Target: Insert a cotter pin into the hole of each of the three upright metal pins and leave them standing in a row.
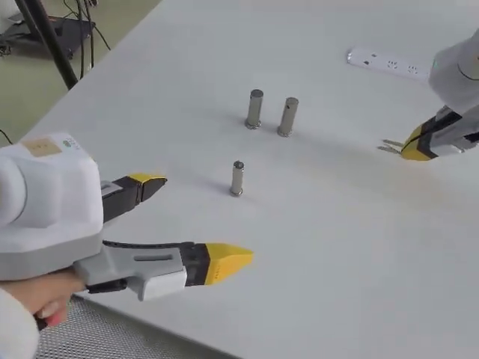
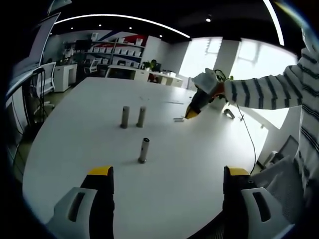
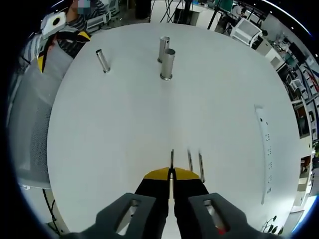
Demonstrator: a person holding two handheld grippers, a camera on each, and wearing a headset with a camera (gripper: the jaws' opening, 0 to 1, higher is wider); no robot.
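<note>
A: Your R gripper (image 3: pixel 171 173)?
B: Clamped on one cotter pin (image 3: pixel 172 158), low on the table (image 3: pixel 114 134) w/ two spares (image 3: pixel 190 160) beside.
A: L gripper (image 1: pixel 193 218)?
B: Jaws apart near front metal pin (image 1: pixel 237 178), prob. to steady it.

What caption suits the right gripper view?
Yellow-tipped right gripper closed on a thin metal cotter pin; three upright steel pins stand beyond.

Head view looks down; opposed gripper views share metal pins (image 1: pixel 237 179)
</note>
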